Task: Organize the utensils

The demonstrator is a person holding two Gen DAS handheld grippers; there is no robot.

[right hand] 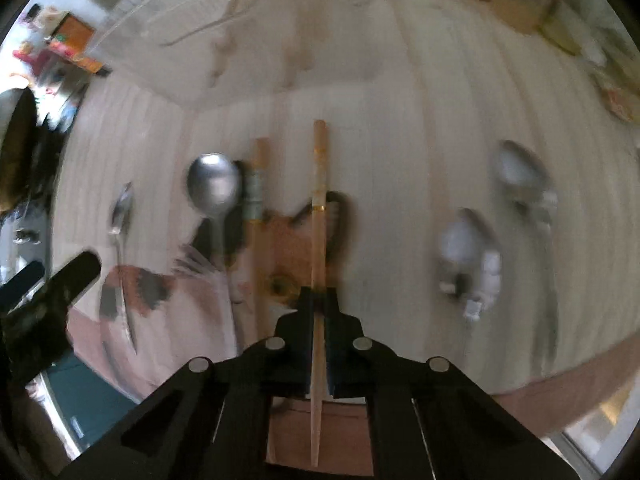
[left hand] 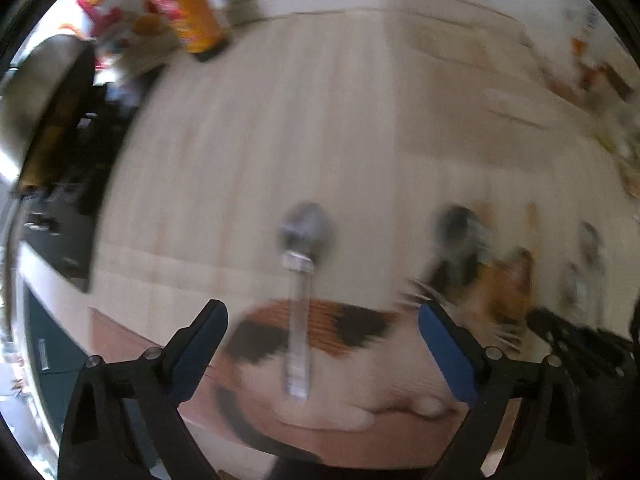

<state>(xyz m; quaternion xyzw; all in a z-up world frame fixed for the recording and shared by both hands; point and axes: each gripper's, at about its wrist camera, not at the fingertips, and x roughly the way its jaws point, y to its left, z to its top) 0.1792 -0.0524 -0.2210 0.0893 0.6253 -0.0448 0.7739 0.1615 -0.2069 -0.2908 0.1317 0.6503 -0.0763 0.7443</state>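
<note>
A: What's the setting?

B: A pale, wood-grained desk [left hand: 320, 120] with a cat-print mat [left hand: 340, 360] at its near edge; both views are blurred.

A: Nearest first, then.

B: The right claw [right hand: 319, 300] is pressed together on a chopstick [right hand: 319, 208], which runs straight out between its fingers and points down at the mat, probably so it can be laid parallel to its mate. The second chopstick [right hand: 256, 216] lies just to the left, beside a metal spoon [right hand: 214, 188].

A: And the left claw?

B: The left claw [left hand: 322, 320] is spread wide and empty, hanging over a clear-handled spoon [left hand: 302, 264] that lies centred between its fingers; I'd judge it is lining up to grasp the handle.

A: Farther out?

B: Two more spoons [right hand: 472, 256] lie to the right, well apart from the chopsticks. An orange container [left hand: 192, 20] stands at the desk's far edge.
</note>
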